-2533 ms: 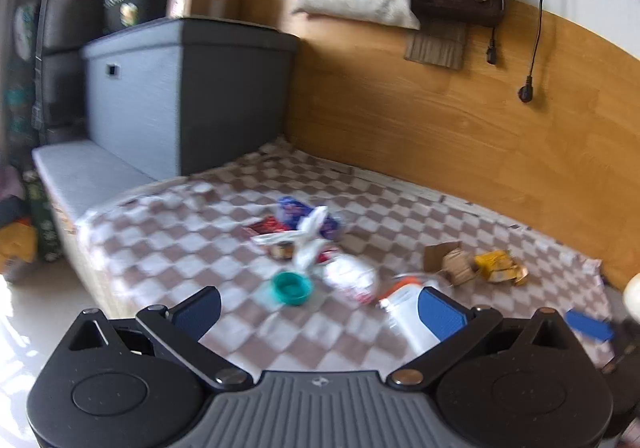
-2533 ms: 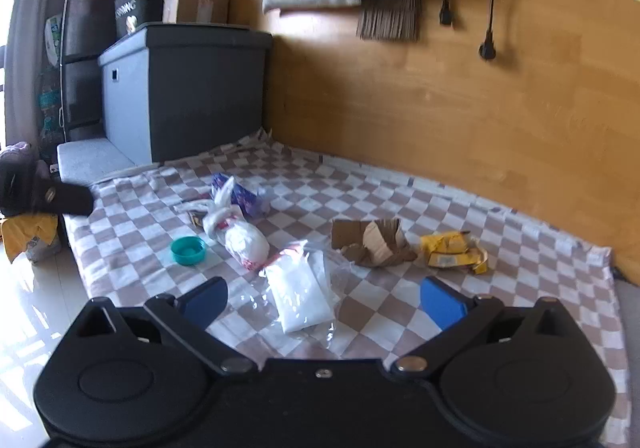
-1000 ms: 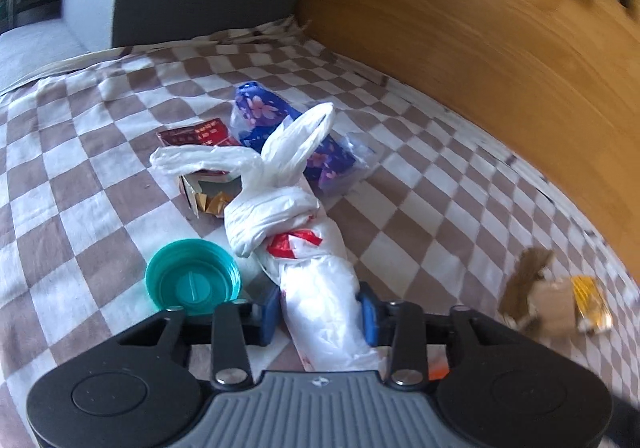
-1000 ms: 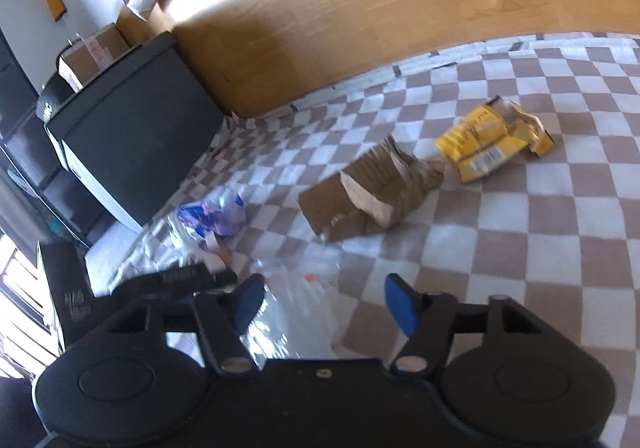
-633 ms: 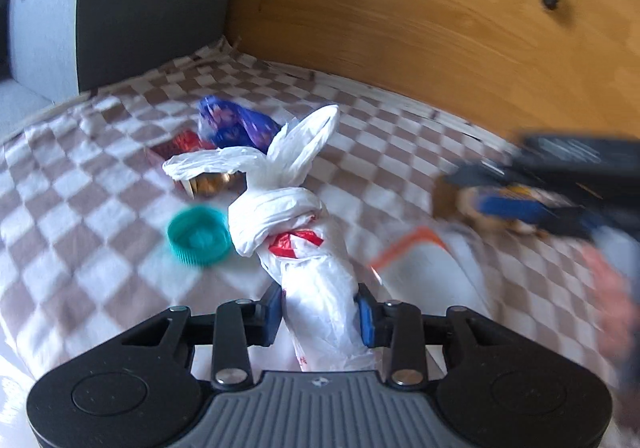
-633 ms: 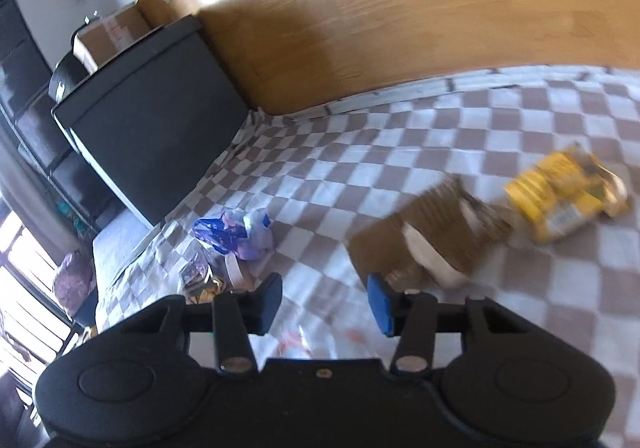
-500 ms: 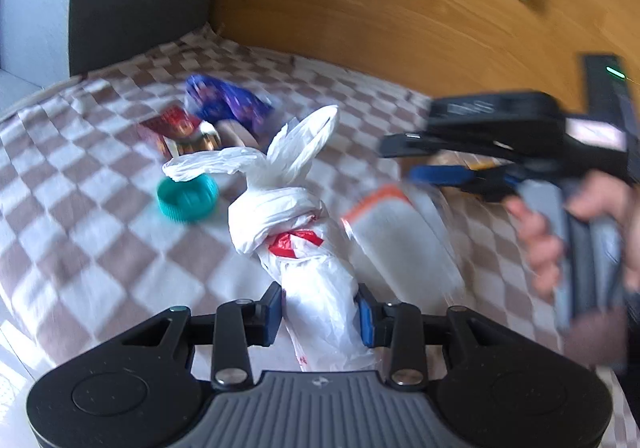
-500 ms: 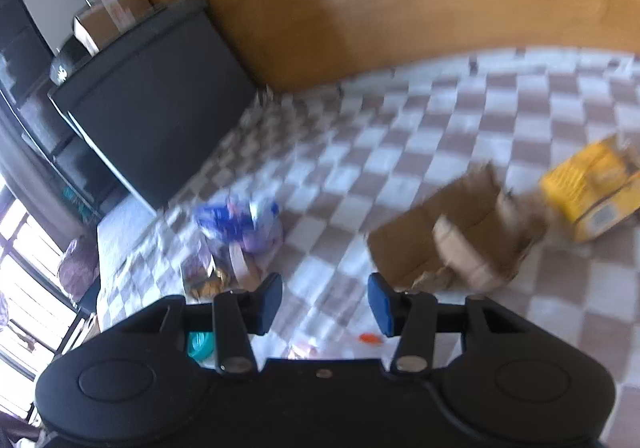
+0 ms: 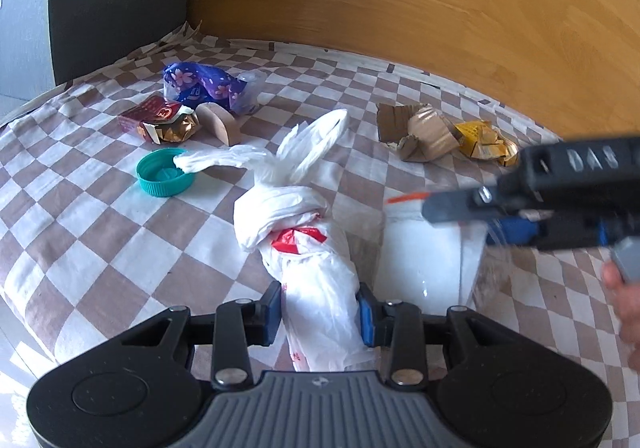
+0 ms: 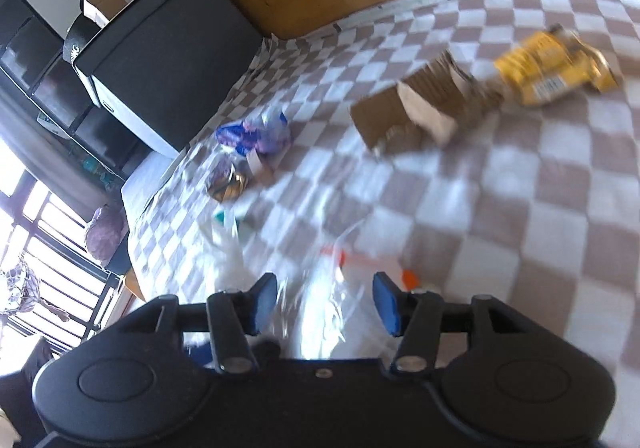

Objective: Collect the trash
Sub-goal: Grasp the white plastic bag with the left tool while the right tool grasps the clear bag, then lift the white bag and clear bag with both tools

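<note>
While left claw (image 9: 320,314) still clamps knotted bag (image 9: 304,224), right claw (image 10: 325,302) newly alongside.

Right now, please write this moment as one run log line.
left gripper: shut on tied white plastic bag | right gripper: jaws just opening over clear zip bag | teal lid: on checkered cloth

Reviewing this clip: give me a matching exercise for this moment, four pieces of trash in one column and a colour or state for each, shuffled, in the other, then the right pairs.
Things:
1. knotted white bag
2. screw cap
3. crumpled yellow wrapper
4. clear zip bag

Descriptions:
A. teal, lying open side up on the checkered cloth
B. clamped between the pads of the left hand-held gripper
C. beside the torn brown cardboard, touched by no gripper
D. orange strip along its top, under the right hand-held gripper

Pairs: 1-B, 2-A, 3-C, 4-D
</note>
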Tool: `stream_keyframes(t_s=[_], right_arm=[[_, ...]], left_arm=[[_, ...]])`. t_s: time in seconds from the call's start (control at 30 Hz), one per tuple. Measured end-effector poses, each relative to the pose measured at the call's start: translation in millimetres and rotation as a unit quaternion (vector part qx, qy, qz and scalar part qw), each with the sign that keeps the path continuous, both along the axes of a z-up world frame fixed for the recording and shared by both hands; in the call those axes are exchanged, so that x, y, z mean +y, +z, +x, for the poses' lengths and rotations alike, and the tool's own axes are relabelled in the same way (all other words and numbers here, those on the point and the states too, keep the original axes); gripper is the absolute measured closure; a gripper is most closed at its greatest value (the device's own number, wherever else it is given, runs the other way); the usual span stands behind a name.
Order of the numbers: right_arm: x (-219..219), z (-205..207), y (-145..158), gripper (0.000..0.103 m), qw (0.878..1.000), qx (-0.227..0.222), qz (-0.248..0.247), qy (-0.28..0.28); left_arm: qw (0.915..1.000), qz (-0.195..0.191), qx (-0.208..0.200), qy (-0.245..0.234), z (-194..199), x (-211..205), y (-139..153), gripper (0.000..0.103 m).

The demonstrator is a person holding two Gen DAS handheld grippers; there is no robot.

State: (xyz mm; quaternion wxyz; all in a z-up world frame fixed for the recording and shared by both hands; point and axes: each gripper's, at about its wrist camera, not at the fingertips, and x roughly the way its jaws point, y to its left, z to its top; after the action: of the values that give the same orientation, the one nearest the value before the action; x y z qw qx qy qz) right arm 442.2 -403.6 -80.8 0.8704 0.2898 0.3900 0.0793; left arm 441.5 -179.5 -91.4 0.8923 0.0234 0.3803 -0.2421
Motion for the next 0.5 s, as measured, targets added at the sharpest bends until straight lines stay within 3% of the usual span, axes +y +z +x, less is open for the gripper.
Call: stream_keyframes(t_s=[0.17, 0.23, 0.3, 0.5], right_arm=[[8, -24, -5, 0.052, 1.0, 0.011, -0.003, 0.002], [10, -31, -6, 0.068, 1.0, 0.012, 0.002, 0.005], [13, -37, -4, 0.077, 1.0, 0.011, 0.002, 0.008], [26, -49, 5, 0.083, 0.999, -0.001, -0.033, 0.013]], left_arm=[[1.0, 0.008, -0.002, -0.005, -10, 4, 2, 0.064], [0.9999, 0.01, -0.004, -0.006, -15, 7, 2, 0.064], [0.9999, 0.012, -0.005, -0.006, -19, 9, 2, 0.065], [0.9998, 0.013, -0.013, 0.004, -30, 17, 10, 0.065]])
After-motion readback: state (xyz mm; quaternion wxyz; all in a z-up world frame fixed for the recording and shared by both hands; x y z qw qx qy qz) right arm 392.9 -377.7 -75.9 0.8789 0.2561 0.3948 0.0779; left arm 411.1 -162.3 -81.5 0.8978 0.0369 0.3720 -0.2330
